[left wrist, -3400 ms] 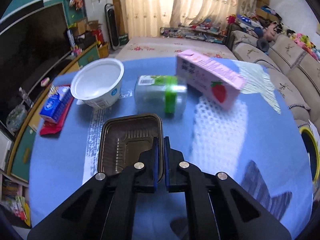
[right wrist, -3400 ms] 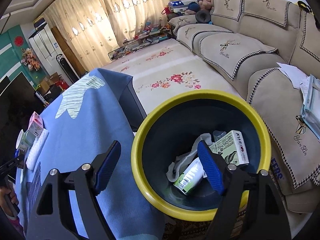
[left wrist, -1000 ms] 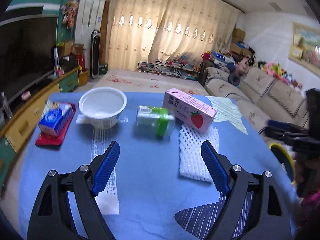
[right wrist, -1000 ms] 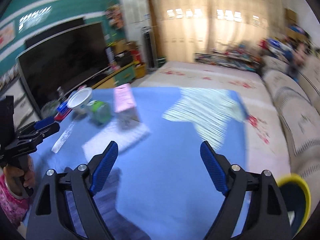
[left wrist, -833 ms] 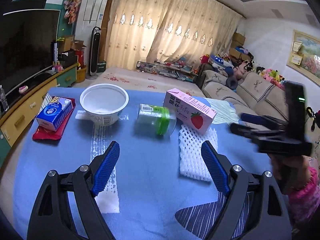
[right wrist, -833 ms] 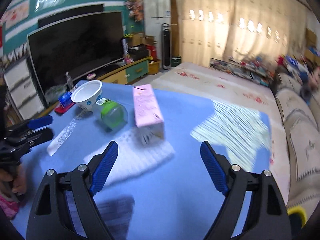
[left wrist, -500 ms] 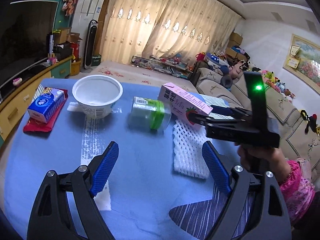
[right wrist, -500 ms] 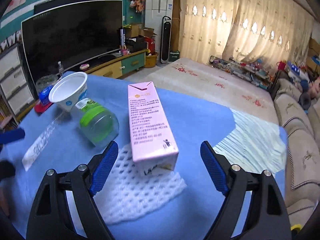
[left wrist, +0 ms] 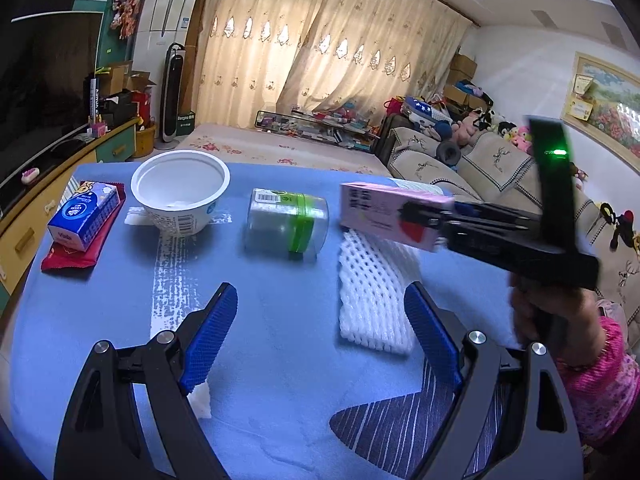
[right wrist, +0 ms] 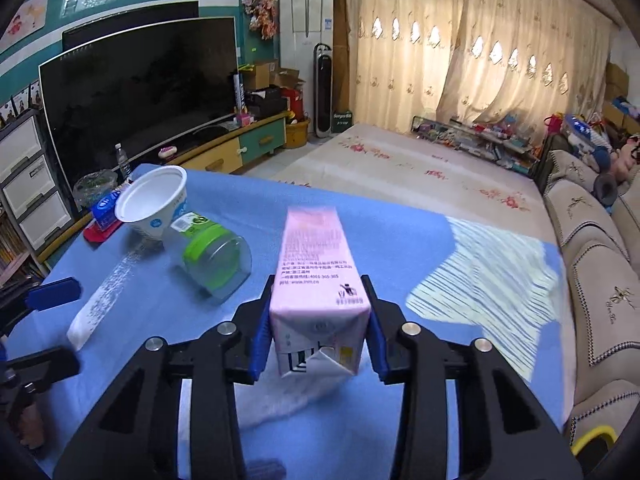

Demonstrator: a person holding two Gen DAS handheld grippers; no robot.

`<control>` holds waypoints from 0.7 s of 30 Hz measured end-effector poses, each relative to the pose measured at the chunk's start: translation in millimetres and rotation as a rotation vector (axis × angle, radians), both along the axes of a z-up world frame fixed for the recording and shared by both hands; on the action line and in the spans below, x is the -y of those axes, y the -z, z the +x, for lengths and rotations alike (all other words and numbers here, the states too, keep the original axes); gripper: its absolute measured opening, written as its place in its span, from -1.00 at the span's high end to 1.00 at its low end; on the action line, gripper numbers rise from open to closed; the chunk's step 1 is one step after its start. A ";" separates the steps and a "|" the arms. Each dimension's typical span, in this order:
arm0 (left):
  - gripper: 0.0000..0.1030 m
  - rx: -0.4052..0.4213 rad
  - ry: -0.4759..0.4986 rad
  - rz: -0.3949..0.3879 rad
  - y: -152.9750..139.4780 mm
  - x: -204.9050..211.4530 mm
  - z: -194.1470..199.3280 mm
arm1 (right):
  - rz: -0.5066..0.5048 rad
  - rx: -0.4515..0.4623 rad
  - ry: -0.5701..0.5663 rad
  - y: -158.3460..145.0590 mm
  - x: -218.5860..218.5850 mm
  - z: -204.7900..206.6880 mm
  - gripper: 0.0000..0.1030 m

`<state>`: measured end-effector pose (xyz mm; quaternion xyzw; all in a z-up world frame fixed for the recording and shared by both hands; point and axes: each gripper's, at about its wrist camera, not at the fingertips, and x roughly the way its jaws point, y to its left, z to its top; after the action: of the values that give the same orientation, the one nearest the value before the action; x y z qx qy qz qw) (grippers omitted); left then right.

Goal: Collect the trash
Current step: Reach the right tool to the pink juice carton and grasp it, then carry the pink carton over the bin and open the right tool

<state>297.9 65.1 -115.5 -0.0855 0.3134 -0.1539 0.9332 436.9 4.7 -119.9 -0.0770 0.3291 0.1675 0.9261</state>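
Note:
My right gripper [right wrist: 318, 320] is shut on the pink milk carton [right wrist: 316, 276], its blue pads pressed on both sides of the carton's near end. In the left wrist view the carton [left wrist: 384, 212] is held level just above the white foam net [left wrist: 376, 292], with the right gripper [left wrist: 448, 220] coming in from the right. My left gripper [left wrist: 320, 328] is open and empty over the blue tablecloth. A clear jar with a green lid [left wrist: 286, 224] lies on its side beside a white paper bowl [left wrist: 180, 192].
A blue tissue pack on a red wrapper [left wrist: 84, 220] lies at the table's left edge. A white paper strip [left wrist: 172, 272] lies on the cloth. The yellow rim of a bin [right wrist: 592, 440] shows at the right. A sofa [right wrist: 592, 240] stands beyond the table.
My right gripper has moved in on the pink carton and shut on it; the carton now sits raised above the foam net. My left gripper has stayed open, nearly still.

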 end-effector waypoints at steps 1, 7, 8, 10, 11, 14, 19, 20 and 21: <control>-0.64 0.003 0.006 0.004 -0.2 2.0 -1.0 | 0.001 0.004 0.005 -2.3 2.2 -6.5 0.27; -0.64 0.020 0.031 0.035 -1.1 10.9 -4.9 | 0.050 0.001 0.075 -16.8 39.9 -62.2 0.27; -0.64 0.023 0.033 0.042 -0.9 12.1 -5.1 | 0.064 0.005 0.089 -20.1 48.6 -71.6 0.27; -0.64 0.027 0.038 0.049 -1.0 14.3 -5.5 | 0.085 0.018 0.119 -23.7 63.9 -88.2 0.27; -0.64 0.029 0.043 0.048 -1.2 15.3 -6.0 | 0.096 0.031 0.143 -27.1 75.5 -100.3 0.27; -0.64 0.031 0.054 0.037 -1.7 14.7 -9.1 | 0.126 0.061 0.221 -32.7 106.1 -131.2 0.27; -0.64 0.036 0.071 0.042 -2.4 18.7 -12.0 | 0.148 0.071 0.409 -28.5 170.4 -171.2 0.27; -0.64 0.036 0.075 0.043 -2.8 19.9 -12.3 | 0.143 0.074 0.444 -27.4 181.1 -176.7 0.27; -0.64 0.037 0.079 0.046 -2.8 21.1 -12.9 | 0.145 0.074 0.482 -25.1 194.6 -182.8 0.27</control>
<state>284.9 44.0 -112.7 -0.0488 0.3024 -0.1847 0.9338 254.1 -189.9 -94.8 0.0643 0.2909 -0.0376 0.9539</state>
